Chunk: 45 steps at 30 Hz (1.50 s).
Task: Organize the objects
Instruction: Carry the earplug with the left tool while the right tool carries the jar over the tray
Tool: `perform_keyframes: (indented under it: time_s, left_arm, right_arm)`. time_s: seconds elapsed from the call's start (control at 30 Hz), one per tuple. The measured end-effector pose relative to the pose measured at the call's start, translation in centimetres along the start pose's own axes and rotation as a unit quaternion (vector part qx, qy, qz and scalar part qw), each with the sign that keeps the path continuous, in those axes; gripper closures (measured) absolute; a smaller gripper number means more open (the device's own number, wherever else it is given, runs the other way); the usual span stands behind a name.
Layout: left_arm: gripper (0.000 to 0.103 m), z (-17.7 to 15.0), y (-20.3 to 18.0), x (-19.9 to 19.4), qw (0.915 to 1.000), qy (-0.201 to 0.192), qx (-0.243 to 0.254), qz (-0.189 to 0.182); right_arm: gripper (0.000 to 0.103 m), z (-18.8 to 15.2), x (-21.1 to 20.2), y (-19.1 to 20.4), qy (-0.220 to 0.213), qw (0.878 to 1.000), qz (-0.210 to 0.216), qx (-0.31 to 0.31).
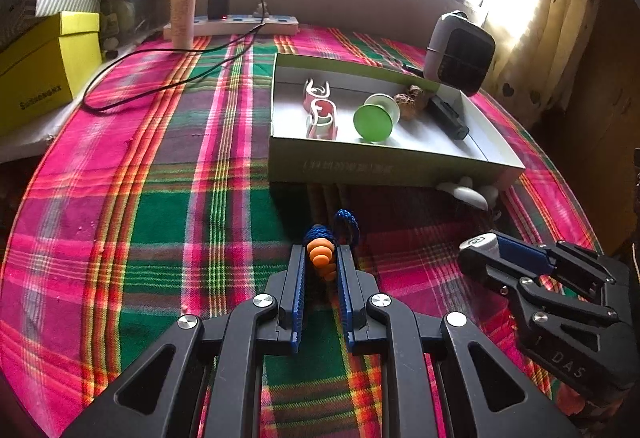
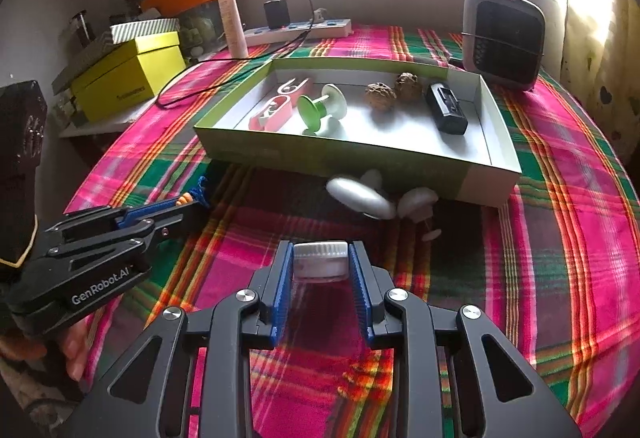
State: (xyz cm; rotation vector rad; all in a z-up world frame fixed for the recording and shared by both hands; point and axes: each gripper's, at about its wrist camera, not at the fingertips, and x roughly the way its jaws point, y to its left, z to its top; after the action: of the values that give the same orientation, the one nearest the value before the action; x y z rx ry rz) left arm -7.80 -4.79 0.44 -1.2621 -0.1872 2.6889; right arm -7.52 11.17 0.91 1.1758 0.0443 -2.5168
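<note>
Left wrist view: left hand-held gripper (image 1: 322,258) is clamping an orange earplug (image 1: 321,258) with a blue cord (image 1: 340,226) looping out past the fingertips, low over the plaid cloth (image 1: 160,198) on the bench. Tray (image 1: 384,170) is sitting ahead and to the right, well apart from the plug. Inside it: two red-white clips (image 1: 320,110), a green spool (image 1: 374,120), two walnuts (image 1: 408,100), a black device (image 1: 448,114). White pieces (image 1: 472,194) are lying against the tray's near wall, outside it. Right hand-held gripper (image 1: 478,250) is showing at the right edge, gripping a white cap (image 1: 482,242).

Right wrist view: right hand-held gripper (image 2: 320,262) is squeezing a white-capped jar (image 2: 320,260) between its blue pads (image 2: 282,278), just above the cloth (image 2: 560,238). Tray (image 2: 360,154) is lying straight ahead, same contents: clips (image 2: 276,104), spool (image 2: 320,110), walnuts (image 2: 394,90), black device (image 2: 446,108). White pieces (image 2: 360,196) are resting between jar and tray, touching the tray's front wall. Left hand-held gripper (image 2: 192,202) is coming in from the left, closed on the earplug (image 2: 183,199); cord (image 2: 202,192) bunching at its tip, near the tray's left corner. Fan heater (image 2: 504,38) is standing behind the tray; yellow box (image 2: 128,78) off to the left.
</note>
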Motion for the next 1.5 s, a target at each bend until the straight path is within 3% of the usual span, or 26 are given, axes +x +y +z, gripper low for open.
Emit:
perform_keyframes:
  time_s: [0.9, 1.13, 1.27, 1.37, 1.5]
  left_arm:
    - [0.086, -0.2, -0.7, -0.2, 0.9995, 0.000, 0.022, 0.022]
    - [0.073, 0.3, -1.2, 0.3, 0.9993, 0.002, 0.032, 0.017]
    - [0.075, 0.5, -1.3, 0.5, 0.9991, 0.002, 0.033, 0.026]
    - [0.086, 0.6, -1.1, 0.6, 0.9988, 0.002, 0.030, 0.037]
    - [0.088, 0.9, -0.9, 0.7, 0.9990, 0.005, 0.024, 0.036]
  right_arm:
    - [0.074, -0.9, 0.1, 0.1, 0.013, 0.999, 0.023, -0.017]
    - [0.074, -0.9, 0.1, 0.1, 0.014, 0.999, 0.024, -0.021]
    - [0.074, -0.9, 0.1, 0.3, 0.014, 0.999, 0.023, -0.025]
    - [0.074, -0.9, 0.2, 0.4, 0.015, 0.999, 0.024, -0.030]
    - [0.074, -0.8, 0.2, 0.5, 0.015, 0.999, 0.028, -0.033]
